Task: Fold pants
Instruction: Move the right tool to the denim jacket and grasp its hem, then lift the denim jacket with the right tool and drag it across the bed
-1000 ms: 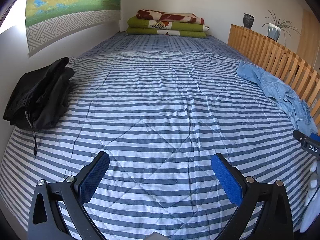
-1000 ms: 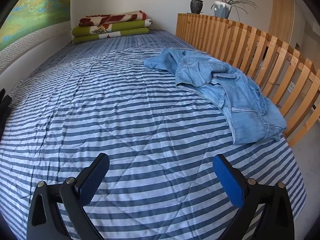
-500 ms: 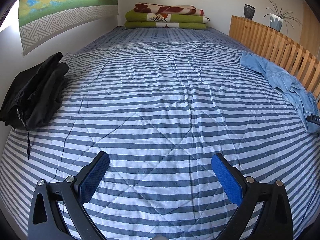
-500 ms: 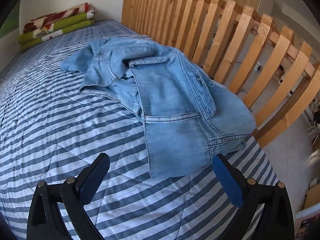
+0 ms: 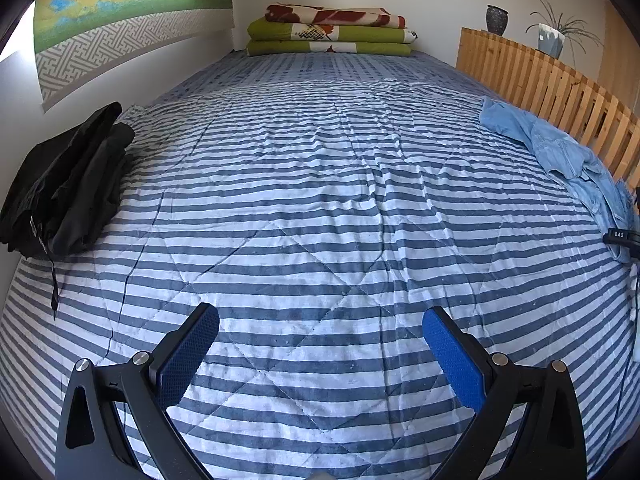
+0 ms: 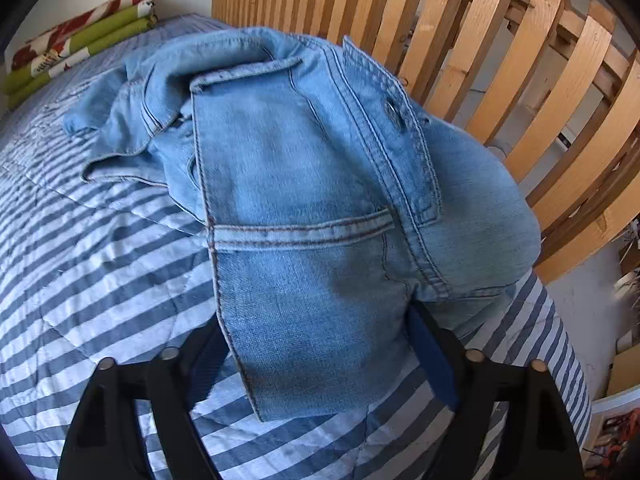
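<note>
Left wrist view first: the left tongs (image 5: 320, 344) hang over the middle of the bed (image 5: 320, 200), which has a blue-and-white striped quilt on it. Both blue pads are spread wide apart with only bare quilt between them, so they're holding nothing. Over on the left edge of the bed there's a black garment (image 5: 64, 184) bunched against the wall, with a cord trailing off it. At the far end sits a stack of folded blankets (image 5: 328, 34), green ones with a red-and-cream one on top. The light blue denim pants (image 5: 560, 148) lie crumpled along the right edge of the bed, right up against the wooden slatted rail (image 5: 560, 88). A vase and a potted plant (image 5: 552, 38) stand behind that rail, and a map-looking wall hanging (image 5: 120, 12) is on the left wall.

Right wrist view: way closer to the action. The right tongs (image 6: 316, 356) are down at the near hem end of the pants (image 6: 312, 208), and the denim sits between the two pads. The tongs are closing in on it, but the pads don't look pressed onto the cloth yet. Waistband and button are up toward the rail (image 6: 520, 60), the rest is heaped toward the blankets (image 6: 76, 48).
</note>
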### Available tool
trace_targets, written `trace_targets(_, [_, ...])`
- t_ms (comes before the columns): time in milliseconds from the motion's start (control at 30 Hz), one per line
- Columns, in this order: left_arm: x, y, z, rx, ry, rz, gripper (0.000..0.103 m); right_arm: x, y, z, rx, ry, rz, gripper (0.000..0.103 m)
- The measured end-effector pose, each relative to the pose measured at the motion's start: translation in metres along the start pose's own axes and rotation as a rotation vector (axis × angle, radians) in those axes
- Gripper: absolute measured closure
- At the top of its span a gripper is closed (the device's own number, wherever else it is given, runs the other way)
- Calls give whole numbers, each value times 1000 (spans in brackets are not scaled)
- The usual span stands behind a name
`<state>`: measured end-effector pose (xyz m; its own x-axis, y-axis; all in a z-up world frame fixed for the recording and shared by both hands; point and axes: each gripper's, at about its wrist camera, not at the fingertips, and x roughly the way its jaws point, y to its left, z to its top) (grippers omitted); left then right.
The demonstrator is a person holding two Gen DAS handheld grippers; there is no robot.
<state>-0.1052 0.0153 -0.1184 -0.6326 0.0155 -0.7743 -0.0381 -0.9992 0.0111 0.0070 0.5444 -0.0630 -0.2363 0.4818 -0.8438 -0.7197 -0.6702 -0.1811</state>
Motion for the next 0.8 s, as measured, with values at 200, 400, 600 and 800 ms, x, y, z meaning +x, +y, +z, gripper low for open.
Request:
trace_targets(200, [-3,3,-1,6,-2,-11,0,-8,-13,1,68,4,67,53])
trace_targets(400, [-9,6,-4,9,-12,-12,1,-22,-20,0,84,-8,134,79])
trace_targets(600, [-18,17,0,-18,-30,-15,2,-54,-5,-4,54,-42,262,85])
trace_targets(800, [-32,31,5,-41,-63,-18,2,-116,33,-31,-68,-102,424,87])
